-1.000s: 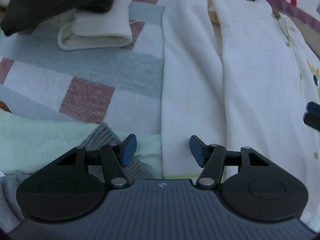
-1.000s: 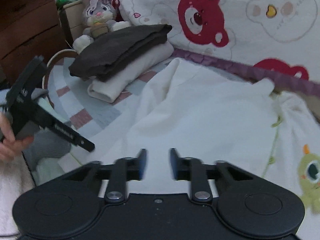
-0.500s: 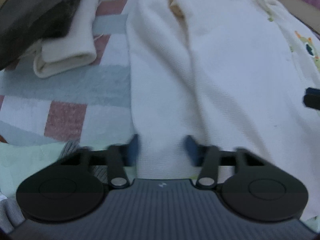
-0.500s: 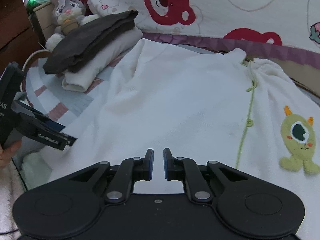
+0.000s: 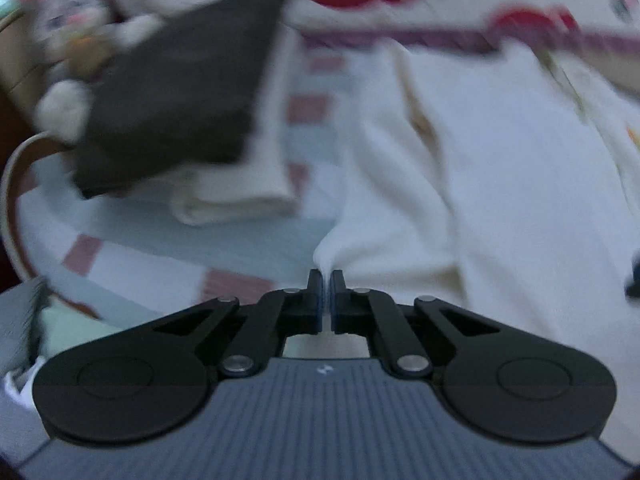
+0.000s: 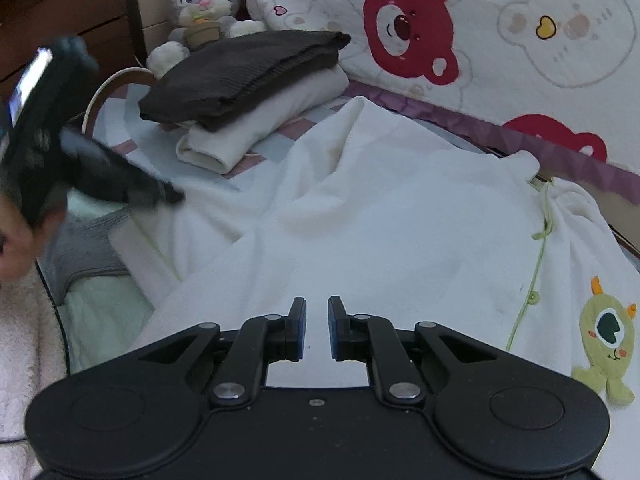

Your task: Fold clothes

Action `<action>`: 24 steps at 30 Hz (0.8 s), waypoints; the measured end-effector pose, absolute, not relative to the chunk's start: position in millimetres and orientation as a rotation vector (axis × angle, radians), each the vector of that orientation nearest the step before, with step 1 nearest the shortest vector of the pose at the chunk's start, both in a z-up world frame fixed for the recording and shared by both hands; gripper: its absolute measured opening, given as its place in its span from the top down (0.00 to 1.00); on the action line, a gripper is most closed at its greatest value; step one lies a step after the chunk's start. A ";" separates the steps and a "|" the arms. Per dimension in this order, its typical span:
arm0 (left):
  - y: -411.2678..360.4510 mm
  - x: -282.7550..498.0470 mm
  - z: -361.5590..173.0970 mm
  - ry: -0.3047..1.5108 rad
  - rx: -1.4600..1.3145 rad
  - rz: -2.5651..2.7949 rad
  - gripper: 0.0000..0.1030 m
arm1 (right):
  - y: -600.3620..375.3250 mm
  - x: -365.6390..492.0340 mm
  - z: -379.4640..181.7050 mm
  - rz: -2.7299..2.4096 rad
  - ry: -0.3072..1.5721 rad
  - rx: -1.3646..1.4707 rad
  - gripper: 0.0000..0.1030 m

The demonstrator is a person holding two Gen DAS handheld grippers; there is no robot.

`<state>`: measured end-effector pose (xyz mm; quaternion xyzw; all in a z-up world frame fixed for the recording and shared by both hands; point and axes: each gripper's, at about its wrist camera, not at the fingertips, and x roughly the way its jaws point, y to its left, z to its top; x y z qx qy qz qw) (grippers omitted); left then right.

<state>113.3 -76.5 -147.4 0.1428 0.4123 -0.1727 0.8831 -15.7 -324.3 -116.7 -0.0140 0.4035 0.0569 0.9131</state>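
We find the task partly done. A folded dark brown knit garment [image 6: 244, 76] lies stacked on a folded cream garment [image 6: 264, 120] at the far left of the checked pale blue and pink bedspread [image 5: 224, 248], beside a grey plush rabbit [image 6: 204, 8]. The white fleece baby garment with green trim and a green one-eyed monster patch [image 6: 400, 232] lies spread across the middle of the bed, unfolded, and we judge it the piece in hand. A pale green cloth [image 6: 104, 316] and a grey ribbed knit piece [image 6: 84, 248] wait at the near left edge, apparently unfolded.

The left gripper [image 5: 325, 292] has just been closing and now pinches the near left edge of the white garment; the cloth rises to a peak at its fingertips. The right gripper [image 6: 317, 328] hovers low over the garment's near middle, its jaws a narrow gap apart with nothing between them, though they have crept slightly wider.

On clearance: the bear-printed white quilt [image 6: 500, 40] and purple border [image 6: 560, 148] bound the far side, close behind the garment's collar. The folded stack stands near the garment's left edge, leaving only a narrow strip of bedspread there. Open room lies chiefly over the garment itself, so we judge a fold inward, left edge toward the buttoned side, the freest path. The left wrist view is blurred; finer detail we cannot confirm.
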 end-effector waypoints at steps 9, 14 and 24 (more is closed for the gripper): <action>-61.3 143.7 -171.6 0.998 0.193 -0.320 0.94 | -347.2 -20.9 -138.3 0.064 0.894 0.083 0.86; -61.6 145.9 -191.5 1.115 0.142 -0.384 0.57 | -355.9 -33.6 -145.1 0.036 0.881 0.072 0.82; -69.8 144.8 -203.9 1.114 0.288 -0.279 0.27 | -378.9 -46.4 -158.9 -0.031 0.901 0.116 0.81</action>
